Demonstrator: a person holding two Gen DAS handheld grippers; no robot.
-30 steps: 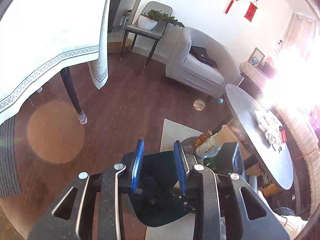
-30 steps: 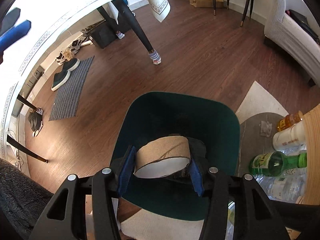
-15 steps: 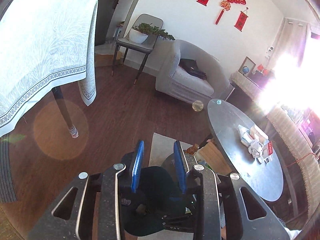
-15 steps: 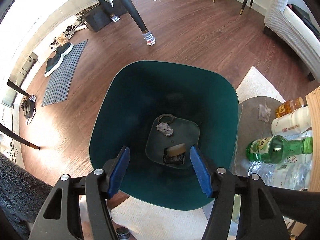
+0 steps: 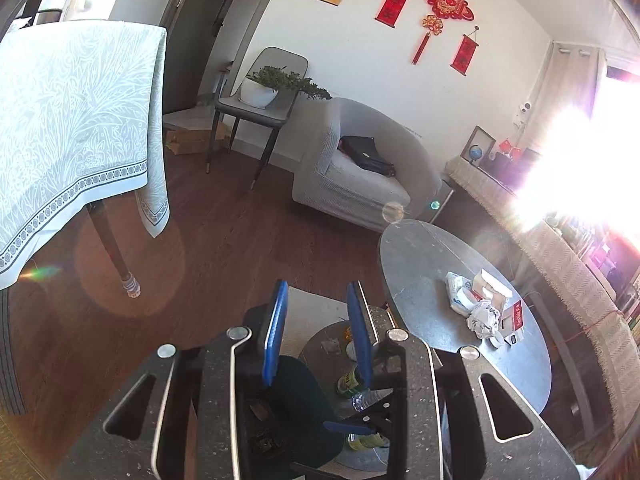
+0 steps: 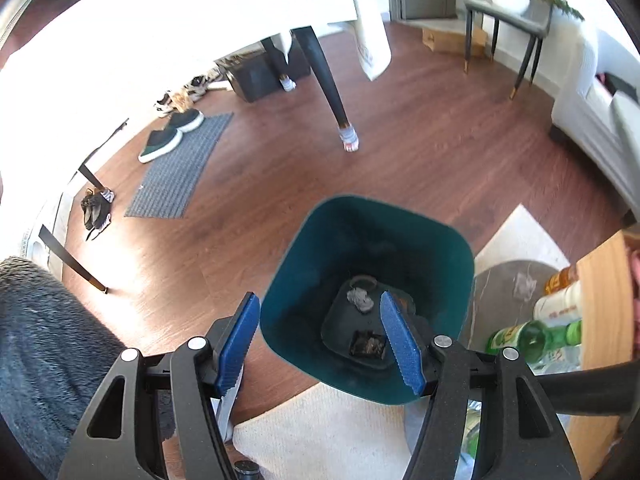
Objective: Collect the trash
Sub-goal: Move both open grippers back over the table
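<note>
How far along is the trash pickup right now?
Done: several scraps lie at the bottom of the green bin. In hand: nothing; the right hand-held gripper is open and empty above the bin, and the left hand-held gripper holds nothing. Left: crumpled paper and packaging on the round table.

Hard daylight pours in from the window [image 5: 592, 168], blowing that side of the left wrist view out to white glare and scattering round flare spots over the wooden floor [image 5: 132, 256]. In the right wrist view the tablecloth [image 6: 180, 20] burns out to plain white, and a bright patch lies on the boards. Both pictures stay sharp, bending strongly toward dark rounded corners.
</note>
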